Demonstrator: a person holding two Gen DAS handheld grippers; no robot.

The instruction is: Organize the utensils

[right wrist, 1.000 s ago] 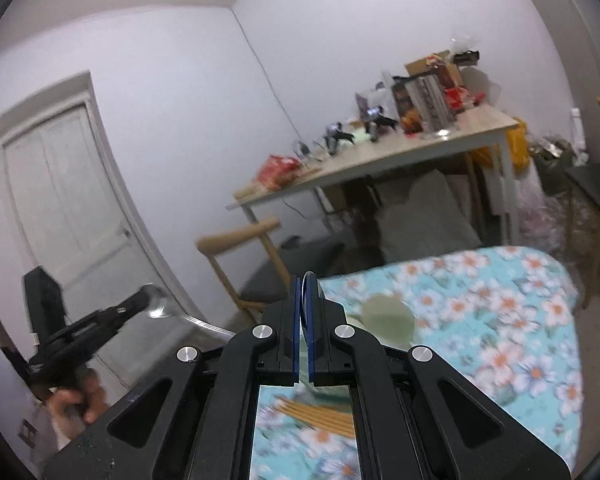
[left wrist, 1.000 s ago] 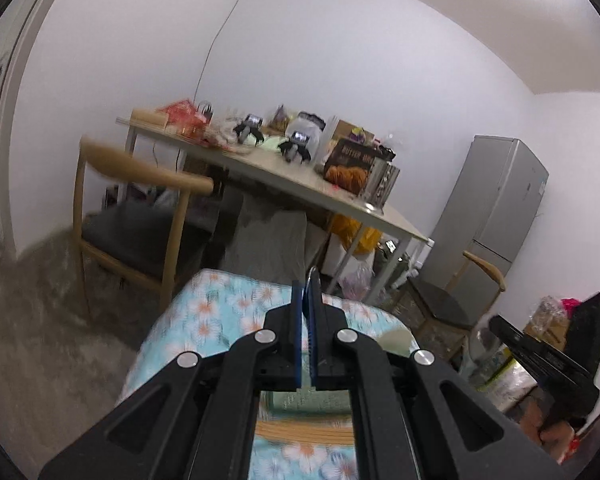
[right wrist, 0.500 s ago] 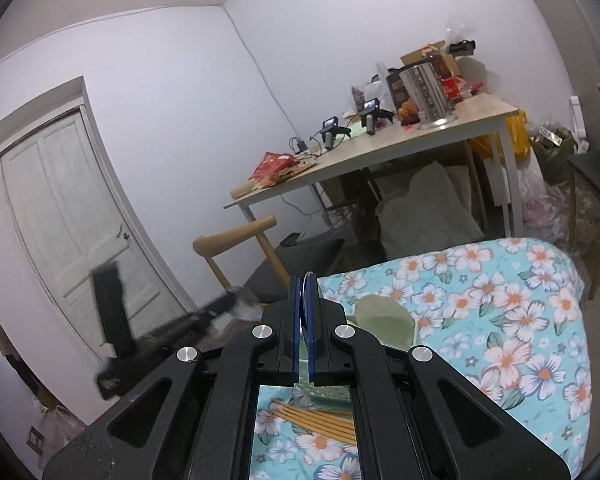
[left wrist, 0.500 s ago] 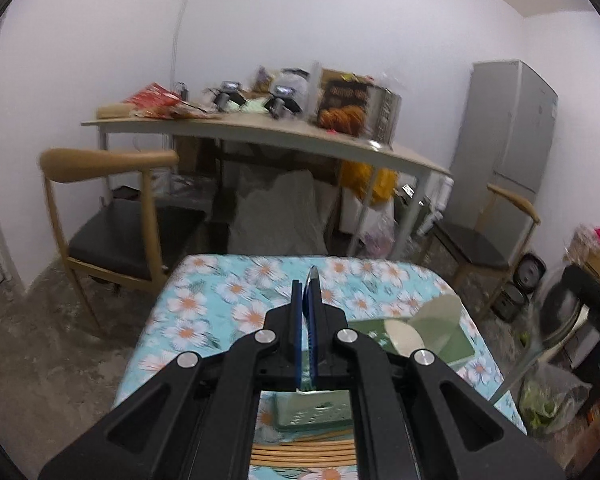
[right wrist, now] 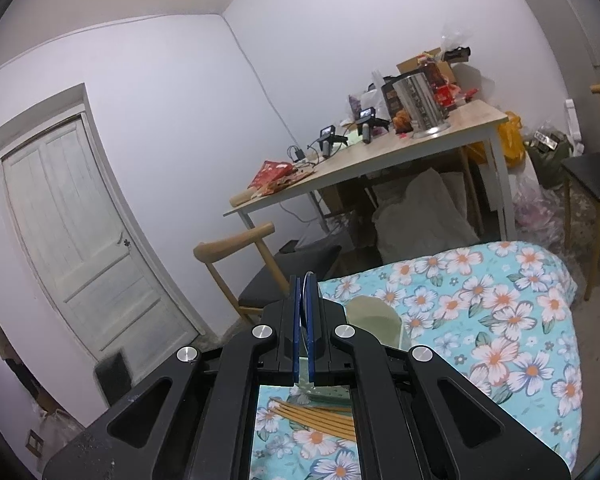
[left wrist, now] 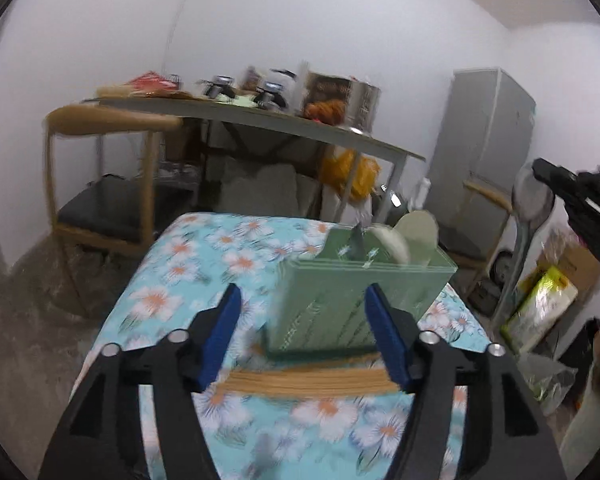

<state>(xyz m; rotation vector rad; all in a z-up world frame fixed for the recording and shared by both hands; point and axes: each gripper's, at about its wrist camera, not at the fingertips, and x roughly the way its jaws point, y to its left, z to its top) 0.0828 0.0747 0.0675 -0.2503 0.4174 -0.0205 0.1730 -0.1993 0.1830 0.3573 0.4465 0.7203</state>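
Observation:
A green utensil holder (left wrist: 360, 300) stands on the flowered tablecloth (left wrist: 204, 264), with wooden chopsticks (left wrist: 308, 380) lying in front of it. My left gripper (left wrist: 304, 336) is open just before the holder, over the chopsticks. My right gripper (right wrist: 305, 304) is shut on a thin metal utensil handle (right wrist: 310, 280); in the left wrist view it (left wrist: 548, 176) holds a ladle (left wrist: 534, 200) at the far right, raised beside the holder. The holder (right wrist: 374, 320) and chopsticks (right wrist: 316, 420) show under the right gripper.
A cluttered wooden table (right wrist: 380, 160) stands behind, with wooden chairs (left wrist: 112, 168) and a grey fridge (left wrist: 484, 140). A white door (right wrist: 76, 232) is on the left. Bags and boxes (left wrist: 540, 308) lie on the floor at the right.
My left gripper has opened and tipped down toward the holder and chopsticks. The right gripper with the ladle has risen into view at the right of the left wrist view.

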